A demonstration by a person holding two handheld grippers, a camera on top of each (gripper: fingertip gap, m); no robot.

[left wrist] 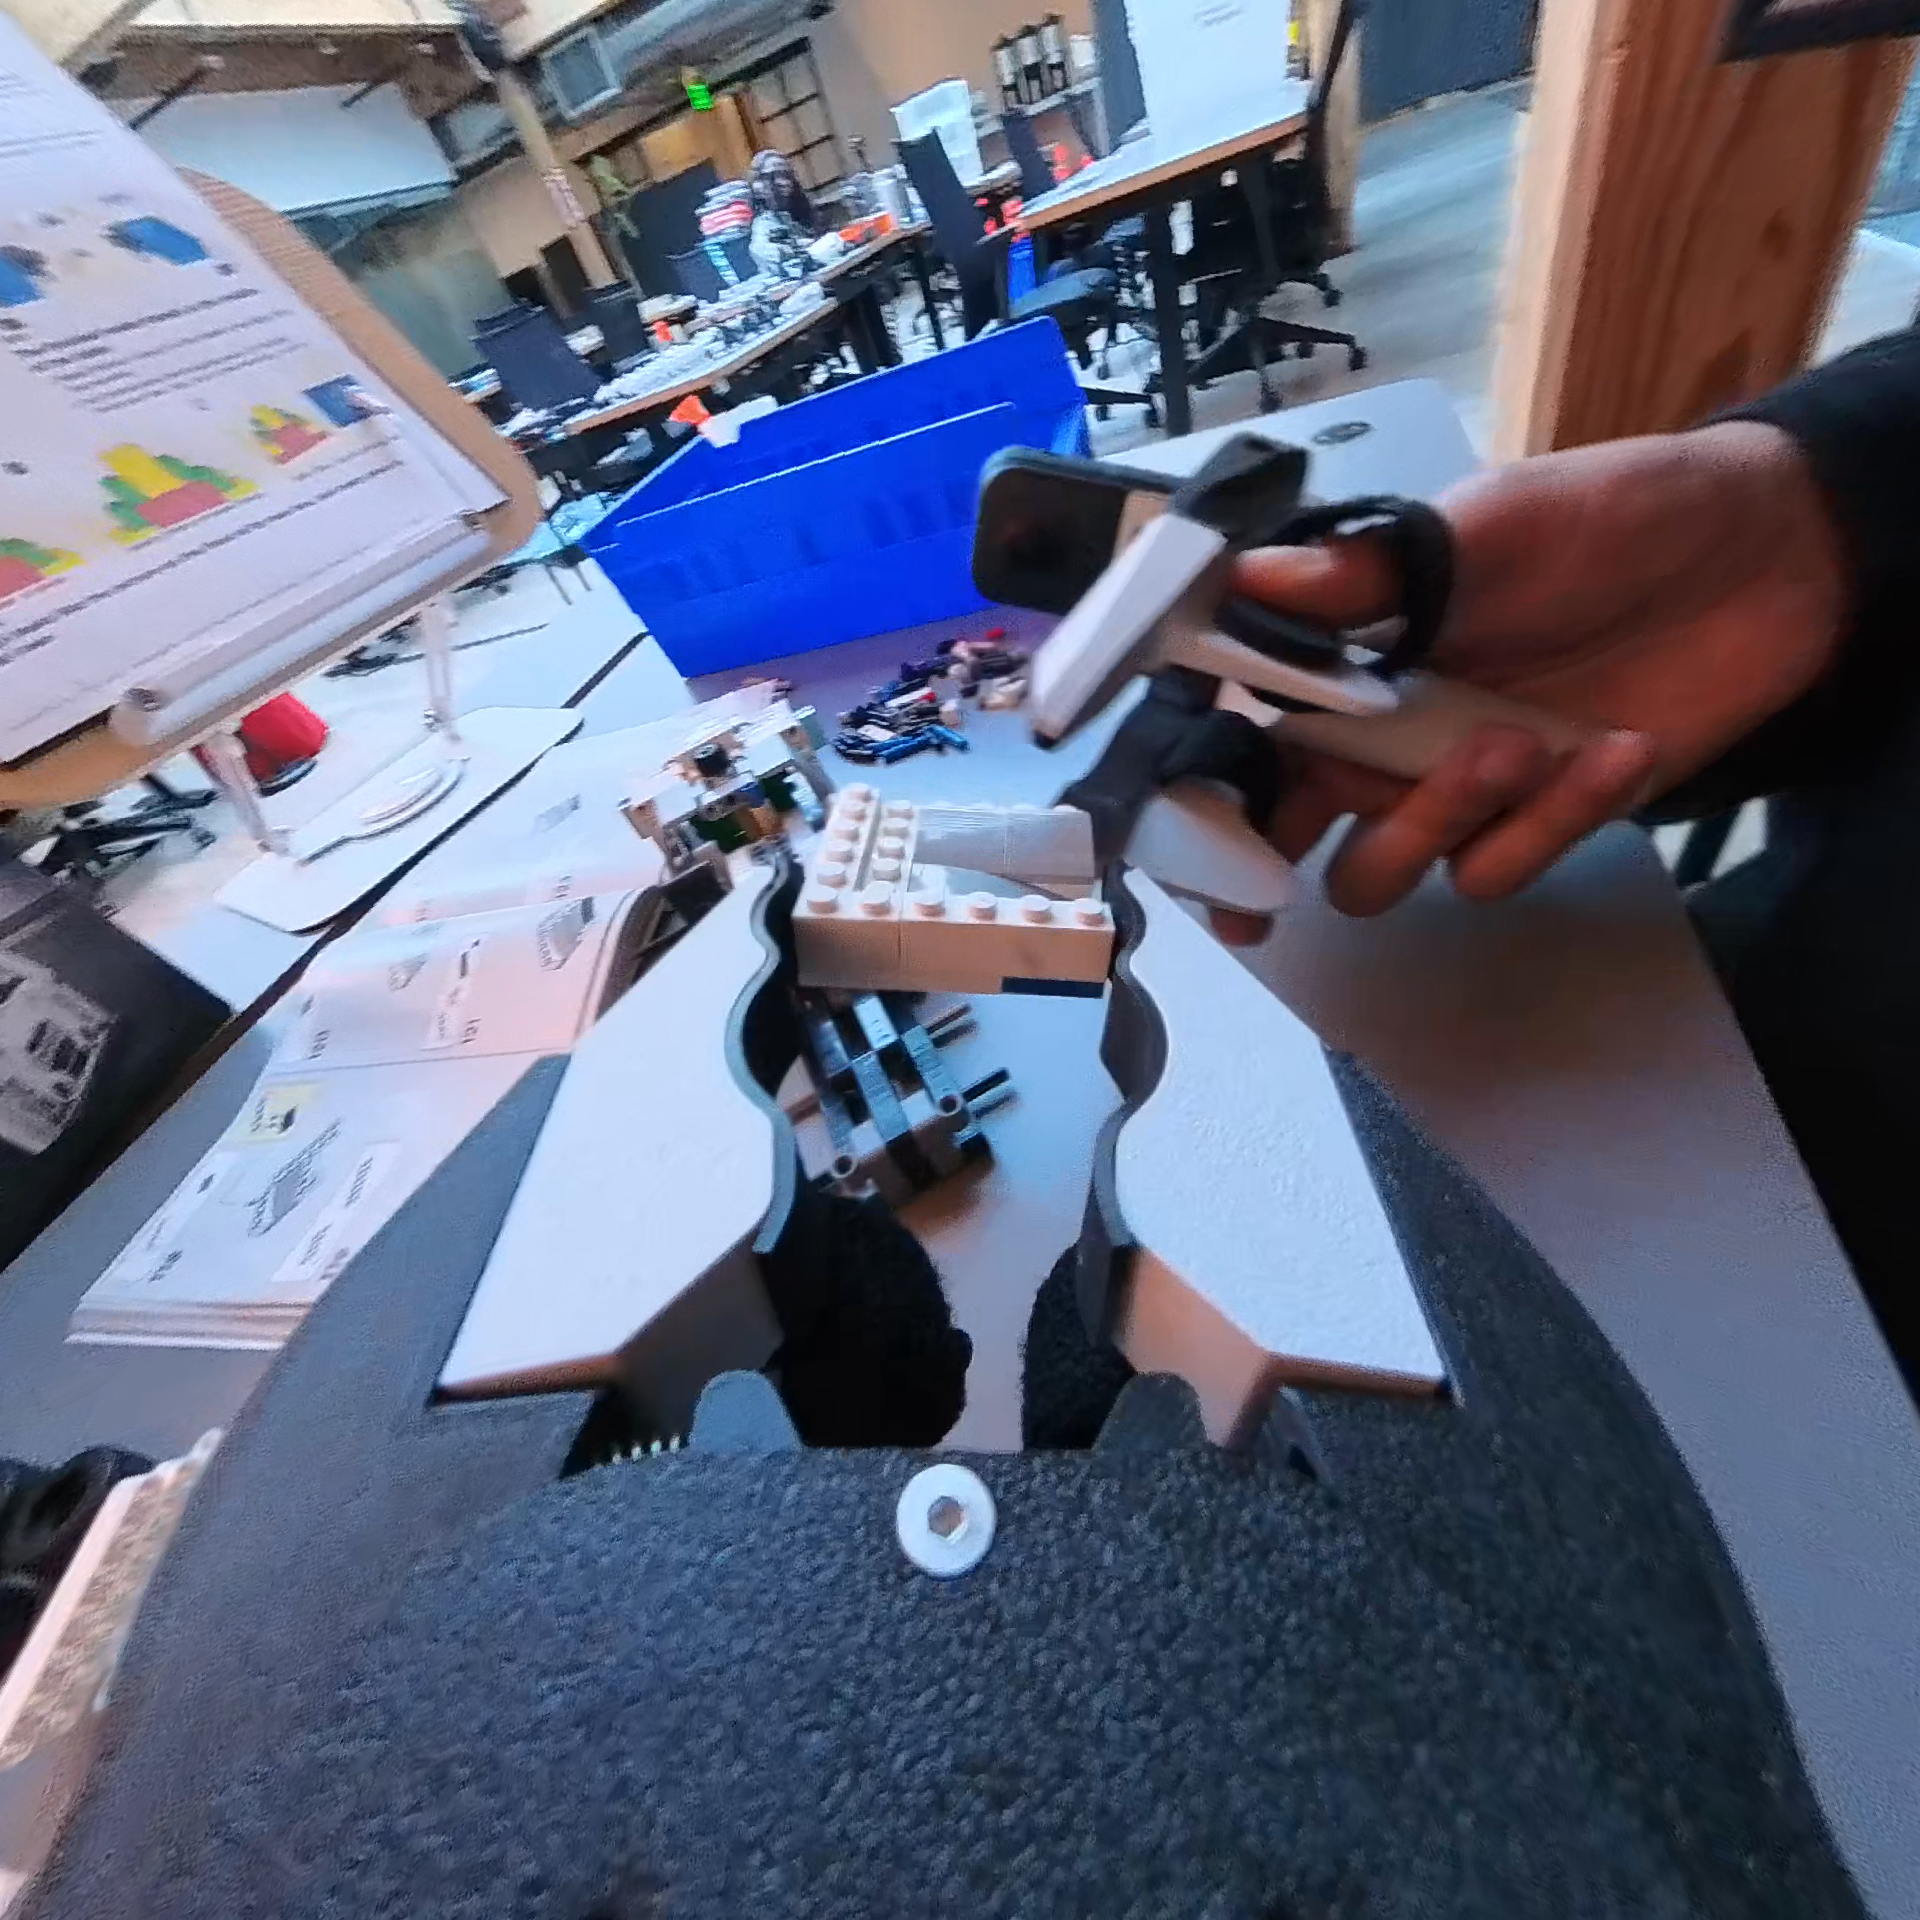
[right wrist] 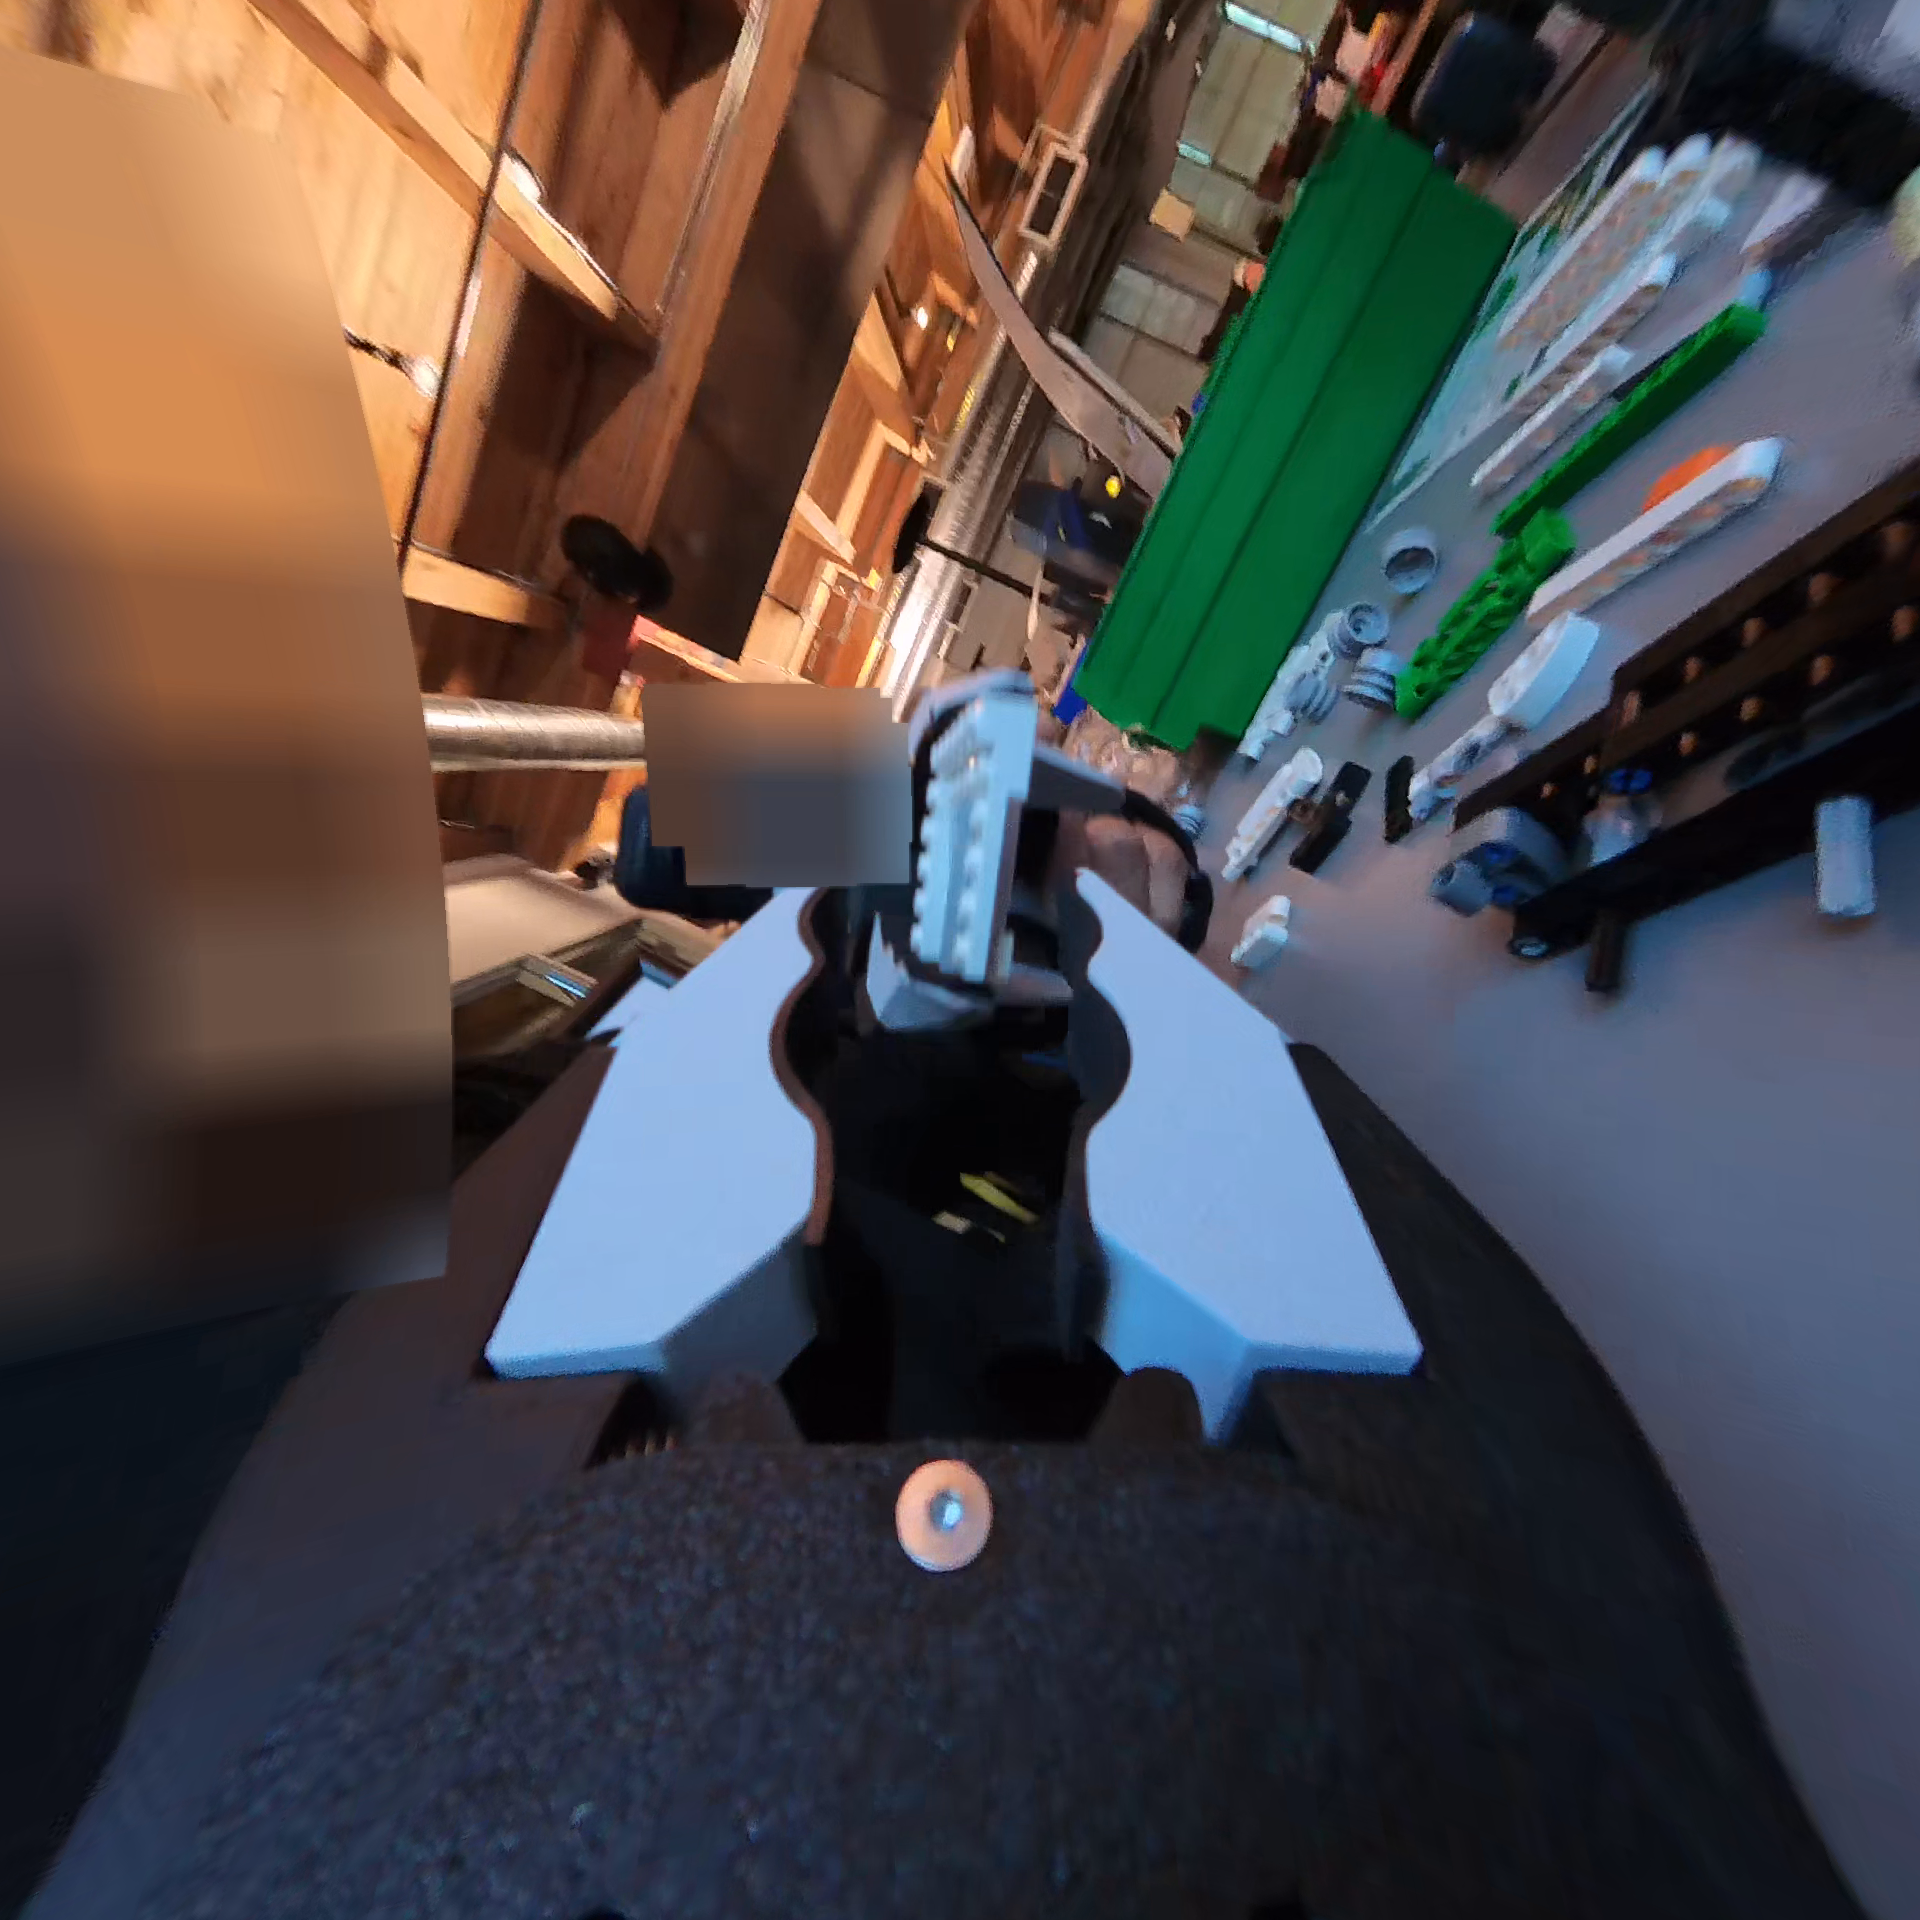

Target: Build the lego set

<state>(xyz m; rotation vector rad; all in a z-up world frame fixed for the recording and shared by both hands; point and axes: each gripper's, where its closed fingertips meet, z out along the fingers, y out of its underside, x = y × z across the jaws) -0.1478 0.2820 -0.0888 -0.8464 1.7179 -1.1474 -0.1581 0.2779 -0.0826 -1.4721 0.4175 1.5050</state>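
My left gripper (left wrist: pixel 951 914) is shut on a white studded brick assembly (left wrist: pixel 935 925), held by its two ends above the grey table (left wrist: pixel 1455 1091). A dark grey beam assembly (left wrist: pixel 904 1101) shows just beneath it; I cannot tell whether they are joined. My right gripper (left wrist: pixel 1081 779), held by a hand (left wrist: pixel 1610 665), is open and sits right behind the white assembly, its lower finger close to the studs. In the right wrist view the white assembly (right wrist: pixel 966 831) stands on edge just beyond the open right gripper (right wrist: pixel 945 904), pinched top and bottom by the left gripper's grey fingertips (right wrist: pixel 1075 781).
An instruction sheet on a stand (left wrist: pixel 208 416), an open booklet (left wrist: pixel 364 1039), a partial build (left wrist: pixel 727 790), a pile of small parts (left wrist: pixel 935 696) and a blue bin (left wrist: pixel 852 520) lie ahead. A green bin (right wrist: pixel 1278 447), green beams (right wrist: pixel 1475 613) and white parts (right wrist: pixel 1288 675) lie on the table. The tips of both grippers are at nearly the same place. Both grippers' tips are roughly 15 cm from the partial build (left wrist: pixel 727 790).
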